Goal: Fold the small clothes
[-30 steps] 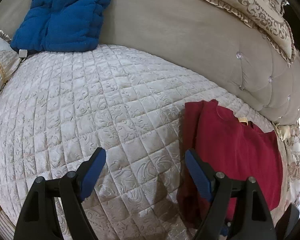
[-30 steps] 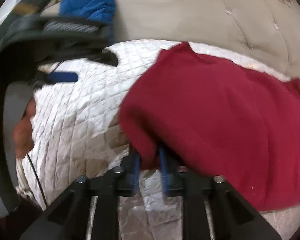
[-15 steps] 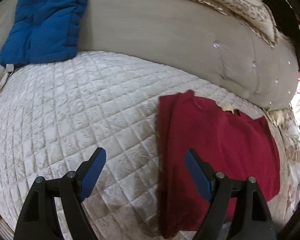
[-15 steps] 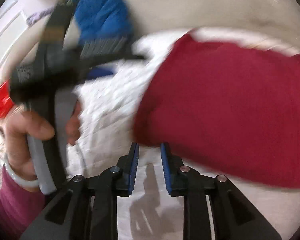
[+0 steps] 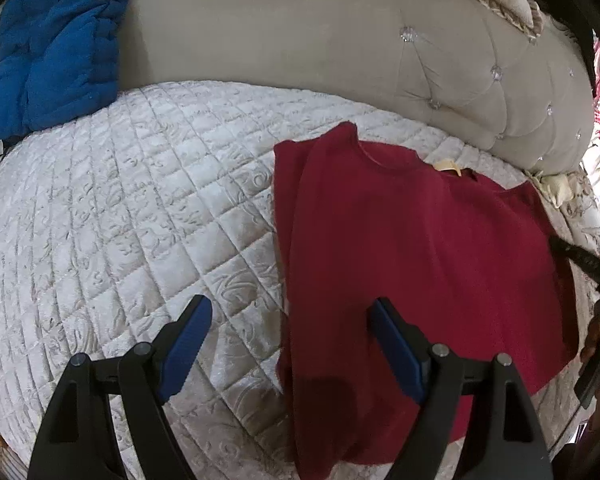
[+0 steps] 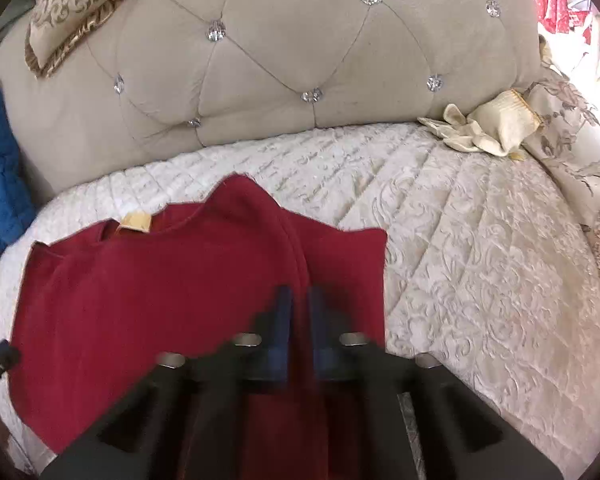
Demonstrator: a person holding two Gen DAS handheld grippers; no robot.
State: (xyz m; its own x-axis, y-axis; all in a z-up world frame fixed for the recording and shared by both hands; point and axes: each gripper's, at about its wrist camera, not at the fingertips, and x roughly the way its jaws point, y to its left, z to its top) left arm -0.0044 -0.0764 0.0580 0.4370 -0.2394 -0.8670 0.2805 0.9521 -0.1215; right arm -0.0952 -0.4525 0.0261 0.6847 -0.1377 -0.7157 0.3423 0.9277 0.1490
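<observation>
**quiltfan:** While the left gripper (image 5: 290,340) is held spread wide over the quilted bedspread (image 5: 120,208), nothing is gripped between its blue pads (image 5: 186,340). The red shirt (image 5: 412,264) is seen lying flat in the lower right of the left wrist frame, one side folded in along its left edge (tan neck label (image 5: 448,167) showing at the collar).

**foldbot22:** Agreed. In the right wrist frame the right gripper (image 6: 298,332) is blurred, but its jaws are seen nearly together, low centre, with a ridge of red shirt (image 6: 148,300) fabric between them; whether it's actually pinched can't be told. A tufted headboard (image 6: 280,60) is seen across the top, a blue blanket (image 5: 52,48) upper left, a cream cloth (image 6: 488,128) upper right.
</observation>
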